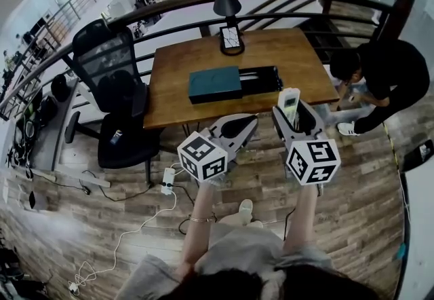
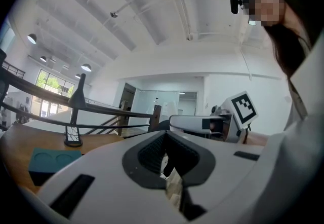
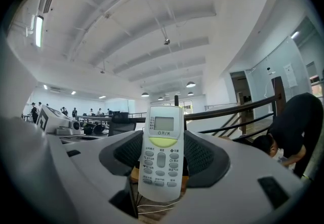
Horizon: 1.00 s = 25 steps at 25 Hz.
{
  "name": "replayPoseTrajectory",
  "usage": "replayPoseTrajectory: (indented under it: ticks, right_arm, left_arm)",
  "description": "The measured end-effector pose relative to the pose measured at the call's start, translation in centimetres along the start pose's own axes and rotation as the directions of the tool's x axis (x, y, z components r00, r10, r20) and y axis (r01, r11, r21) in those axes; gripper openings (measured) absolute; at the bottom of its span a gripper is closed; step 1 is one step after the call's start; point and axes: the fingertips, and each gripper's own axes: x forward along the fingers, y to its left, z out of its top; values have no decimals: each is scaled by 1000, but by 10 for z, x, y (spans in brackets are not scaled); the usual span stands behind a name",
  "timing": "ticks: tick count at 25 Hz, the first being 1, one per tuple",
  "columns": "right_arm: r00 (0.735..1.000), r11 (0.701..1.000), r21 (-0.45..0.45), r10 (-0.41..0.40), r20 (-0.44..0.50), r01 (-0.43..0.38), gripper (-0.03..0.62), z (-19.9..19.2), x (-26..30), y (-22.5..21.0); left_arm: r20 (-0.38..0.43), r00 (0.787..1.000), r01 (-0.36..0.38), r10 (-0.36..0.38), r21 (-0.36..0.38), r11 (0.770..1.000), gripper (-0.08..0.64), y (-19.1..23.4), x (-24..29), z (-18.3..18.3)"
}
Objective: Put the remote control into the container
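Note:
A white remote control (image 1: 289,104) with a small screen and grey buttons stands upright in my right gripper (image 1: 291,113), which is shut on it; the right gripper view shows the remote (image 3: 162,132) face-on between the jaws. My left gripper (image 1: 248,122) is shut with nothing in it, and its jaws (image 2: 165,160) show only a thin slit. Both grippers hover above the floor just off the near edge of the wooden table (image 1: 176,105). On the table lies the container, a dark teal box (image 1: 215,83) joined to a black tray (image 1: 260,79). The teal box (image 2: 52,162) also shows low left in the left gripper view.
A black desk lamp (image 1: 226,1) stands at the table's far edge. A black office chair (image 1: 115,98) sits left of the table. A person in black (image 1: 388,78) crouches at the table's right end. A power strip (image 1: 167,180) and cables lie on the floor.

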Motion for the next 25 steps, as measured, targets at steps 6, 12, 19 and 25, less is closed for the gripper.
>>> replayPoseTrajectory:
  ticks: [6, 12, 19, 25]
  right_arm:
    - [1000, 1000, -6, -6, -4, 6, 250, 2, 25, -10]
    - [1000, 1000, -2, -24, -20, 24, 251, -6, 35, -21]
    - [999, 1000, 10, -22, -44, 23, 252, -13, 44, -30]
    - [998, 1000, 1, 14, -56, -14, 251, -12, 63, -43]
  left_arm:
    - [-6, 1000, 20, -20, -2, 1000, 3, 26, 14, 2]
    - [-14, 999, 50, -50, -13, 999, 3, 38, 26, -2]
    - [-20, 999, 46, -47, -33, 998, 3, 45, 36, -8]
    - [-23, 999, 24, -25, -38, 999, 3, 58, 54, -10]
